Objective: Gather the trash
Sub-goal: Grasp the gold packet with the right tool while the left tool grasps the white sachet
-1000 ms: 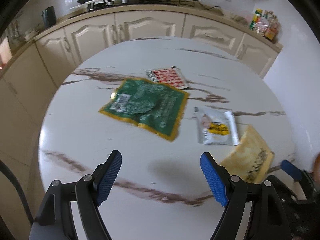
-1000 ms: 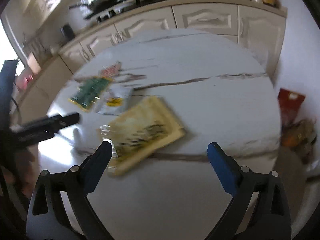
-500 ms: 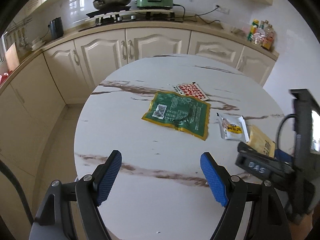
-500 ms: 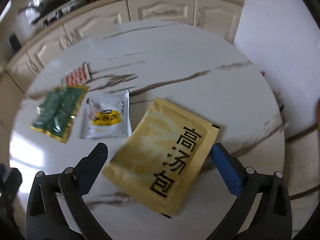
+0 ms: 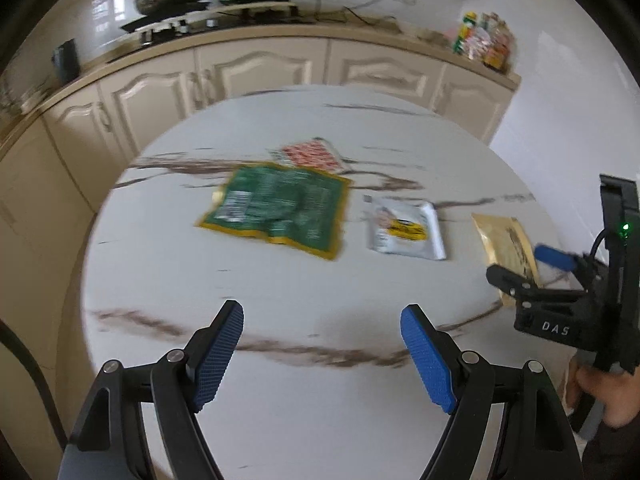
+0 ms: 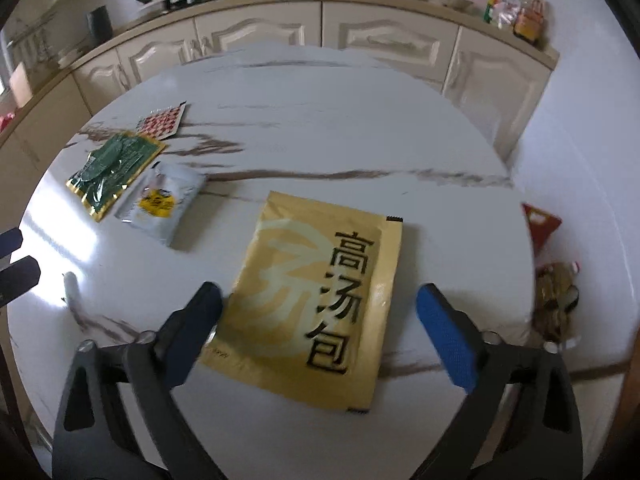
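Round marble table (image 5: 168,360), four flat wrappers strewn, none collected yet.

Left claw (image 5: 322,354): spread, empty, hovering over bare table near 6 o'clock edge.

Green packet (image 5: 280,210) near centre; red-checked wrapper (image 5: 310,154) just beyond, toward 12 o'clock, touching or overlapping its far edge. Silver sachet (image 5: 404,228) at 3 o'clock of green.

Gold soup packet (image 6: 320,300) farthest toward 3 o'clock, flat, printed side up.

Right claw (image 6: 320,328): wide, just been narrowing, straddling gold packet's near end, pads not pressing.

Step in hand, probably: approach to first pick. Next move likely needs descent to table, then pinch at an edge; thin flat foil, hard to lift.
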`<state>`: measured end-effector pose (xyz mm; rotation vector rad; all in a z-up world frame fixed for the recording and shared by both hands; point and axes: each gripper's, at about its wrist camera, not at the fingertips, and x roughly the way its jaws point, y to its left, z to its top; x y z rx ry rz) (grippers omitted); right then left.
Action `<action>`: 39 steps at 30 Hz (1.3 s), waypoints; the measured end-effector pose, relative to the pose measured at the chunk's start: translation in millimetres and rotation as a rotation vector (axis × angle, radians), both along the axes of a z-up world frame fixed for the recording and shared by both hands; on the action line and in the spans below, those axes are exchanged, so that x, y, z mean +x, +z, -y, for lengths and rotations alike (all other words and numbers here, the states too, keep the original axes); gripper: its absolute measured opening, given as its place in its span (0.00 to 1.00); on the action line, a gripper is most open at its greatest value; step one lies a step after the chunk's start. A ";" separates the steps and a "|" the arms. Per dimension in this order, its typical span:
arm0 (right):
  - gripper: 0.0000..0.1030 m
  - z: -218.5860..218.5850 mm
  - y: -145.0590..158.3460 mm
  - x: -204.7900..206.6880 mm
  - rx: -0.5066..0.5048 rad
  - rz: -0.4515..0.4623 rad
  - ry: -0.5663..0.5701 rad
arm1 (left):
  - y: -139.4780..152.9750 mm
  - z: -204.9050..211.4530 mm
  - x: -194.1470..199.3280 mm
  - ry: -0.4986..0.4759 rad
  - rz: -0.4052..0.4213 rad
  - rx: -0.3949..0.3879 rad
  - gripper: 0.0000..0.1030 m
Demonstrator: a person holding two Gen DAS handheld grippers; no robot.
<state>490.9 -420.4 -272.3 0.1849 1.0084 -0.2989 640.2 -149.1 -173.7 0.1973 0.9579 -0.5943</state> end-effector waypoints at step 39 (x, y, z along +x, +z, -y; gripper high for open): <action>0.59 31.0 2.1 -5.8 0.169 0.179 0.174 | -39.2 126.8 37.4 -0.110 -0.012 0.022 0.06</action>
